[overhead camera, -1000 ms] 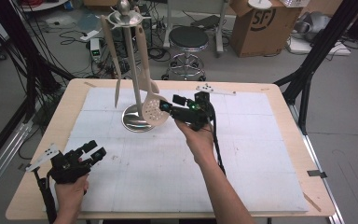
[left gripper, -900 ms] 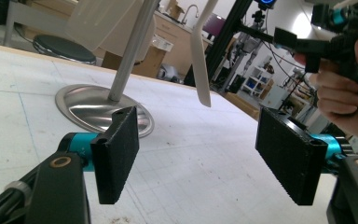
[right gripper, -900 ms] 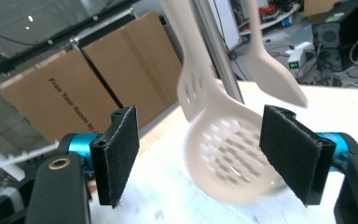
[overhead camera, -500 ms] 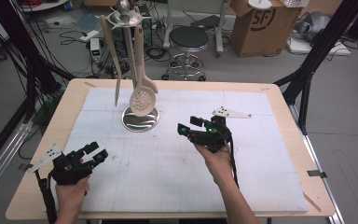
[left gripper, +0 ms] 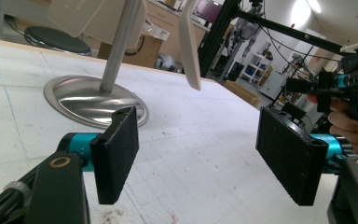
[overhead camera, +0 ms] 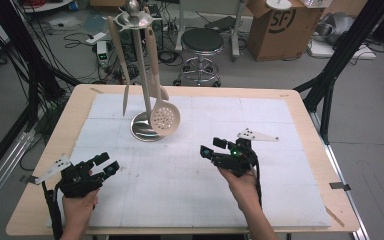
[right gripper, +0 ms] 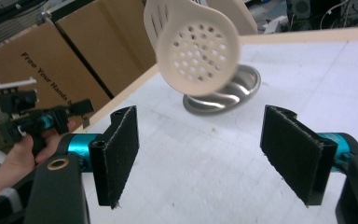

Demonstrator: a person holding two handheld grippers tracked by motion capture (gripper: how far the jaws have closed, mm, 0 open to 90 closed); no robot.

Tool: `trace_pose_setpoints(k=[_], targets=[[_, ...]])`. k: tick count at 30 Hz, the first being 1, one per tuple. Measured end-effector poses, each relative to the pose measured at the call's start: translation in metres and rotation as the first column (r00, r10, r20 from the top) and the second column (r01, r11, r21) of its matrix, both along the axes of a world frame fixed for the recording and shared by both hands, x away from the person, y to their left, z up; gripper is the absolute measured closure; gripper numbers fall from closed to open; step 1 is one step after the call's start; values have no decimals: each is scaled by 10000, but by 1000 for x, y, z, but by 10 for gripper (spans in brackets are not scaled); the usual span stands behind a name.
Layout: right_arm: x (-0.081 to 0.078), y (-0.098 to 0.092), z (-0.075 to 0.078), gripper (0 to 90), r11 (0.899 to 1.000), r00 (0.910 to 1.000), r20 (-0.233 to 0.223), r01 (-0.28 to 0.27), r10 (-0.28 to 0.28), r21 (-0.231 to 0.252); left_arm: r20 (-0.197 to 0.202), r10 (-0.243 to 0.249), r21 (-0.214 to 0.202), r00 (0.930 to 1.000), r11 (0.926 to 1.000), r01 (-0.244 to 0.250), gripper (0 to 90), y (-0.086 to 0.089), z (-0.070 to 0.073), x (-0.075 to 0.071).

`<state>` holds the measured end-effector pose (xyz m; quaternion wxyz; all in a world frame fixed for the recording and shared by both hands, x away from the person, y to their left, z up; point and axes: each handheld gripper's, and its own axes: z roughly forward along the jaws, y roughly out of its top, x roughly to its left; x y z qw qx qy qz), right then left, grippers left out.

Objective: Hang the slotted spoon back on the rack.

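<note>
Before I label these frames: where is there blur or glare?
Right gripper view: the perforated spoon looks soft and smeared. Left gripper view: a ceiling light blows out, and the stand base shows sheen. High view: evenly lit, though slightly soft.

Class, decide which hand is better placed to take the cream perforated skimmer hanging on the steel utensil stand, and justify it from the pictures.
Probably the right. The right gripper is open, nearer the cream perforated skimmer, and faces it in the right gripper view. The left gripper sits near the table's front edge, farther away.
</note>
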<state>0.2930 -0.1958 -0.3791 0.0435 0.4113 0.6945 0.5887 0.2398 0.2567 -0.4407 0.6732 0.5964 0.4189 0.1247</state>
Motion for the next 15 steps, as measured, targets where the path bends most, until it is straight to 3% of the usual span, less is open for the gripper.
trace_pose_setpoints(k=[15], targets=[[-12,-17,-29,275,9995,9992,-369,135,-146,-295,-112,-300,299,9995,9991,303,302,-6,-2,0]])
